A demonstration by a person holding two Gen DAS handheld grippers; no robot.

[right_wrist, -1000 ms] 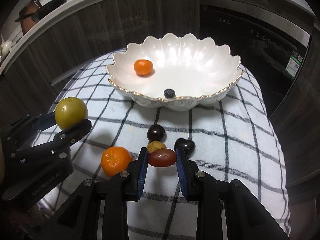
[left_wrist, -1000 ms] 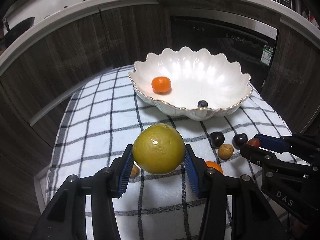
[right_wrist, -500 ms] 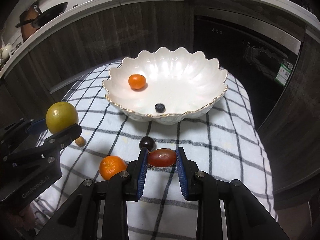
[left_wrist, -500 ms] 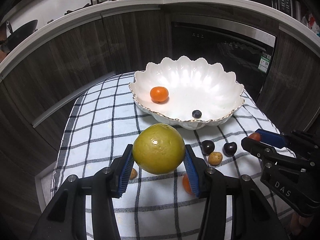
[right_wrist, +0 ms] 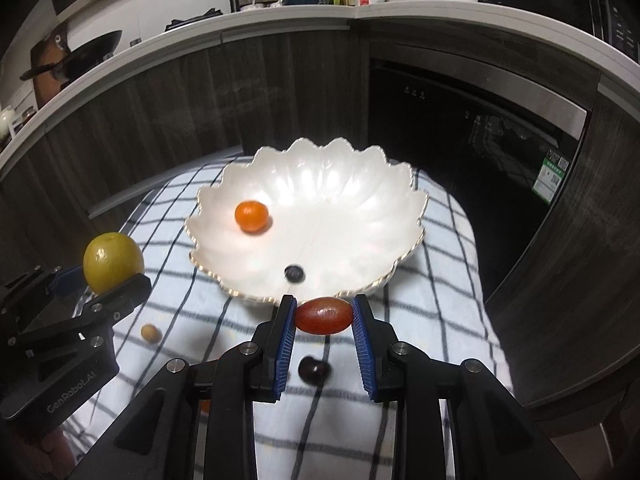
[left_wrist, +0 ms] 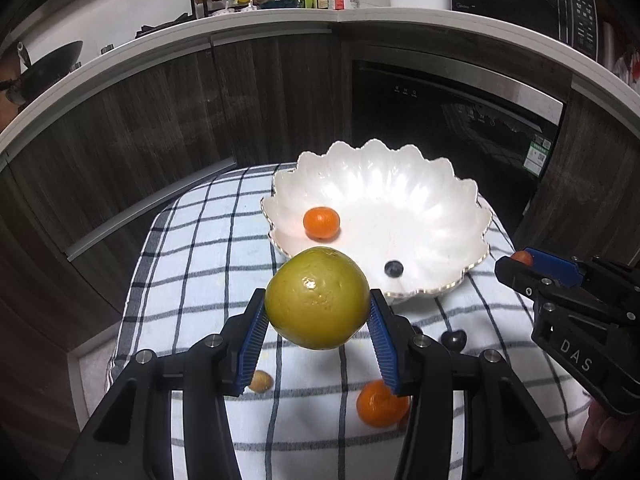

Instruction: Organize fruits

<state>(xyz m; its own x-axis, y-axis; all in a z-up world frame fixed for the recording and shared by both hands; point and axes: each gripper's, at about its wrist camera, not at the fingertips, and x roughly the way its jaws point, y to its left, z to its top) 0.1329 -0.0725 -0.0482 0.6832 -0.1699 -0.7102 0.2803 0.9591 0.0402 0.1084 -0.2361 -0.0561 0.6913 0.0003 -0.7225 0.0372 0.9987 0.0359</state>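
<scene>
My left gripper (left_wrist: 318,334) is shut on a large yellow-green citrus fruit (left_wrist: 317,298) and holds it in the air before the near rim of the white scalloped bowl (left_wrist: 472,200). My right gripper (right_wrist: 323,328) is shut on a red oval grape tomato (right_wrist: 323,315), held just in front of the bowl's near rim (right_wrist: 412,204). The bowl holds a small orange mandarin (right_wrist: 251,216) and a blueberry (right_wrist: 294,273). On the checked cloth lie a dark cherry (right_wrist: 314,369), a second mandarin (left_wrist: 378,403) and a small tan fruit (right_wrist: 150,333).
The bowl stands on a small table covered with a white and dark checked cloth (left_wrist: 200,248). Dark wood cabinets (left_wrist: 140,128) and a built-in oven (left_wrist: 452,120) stand close behind. The cloth's edges drop off on the left and right.
Both grippers have risen and moved toward the bowl with their fruits. The fruits on the cloth now lie lower in both views, partly behind the fingers.
</scene>
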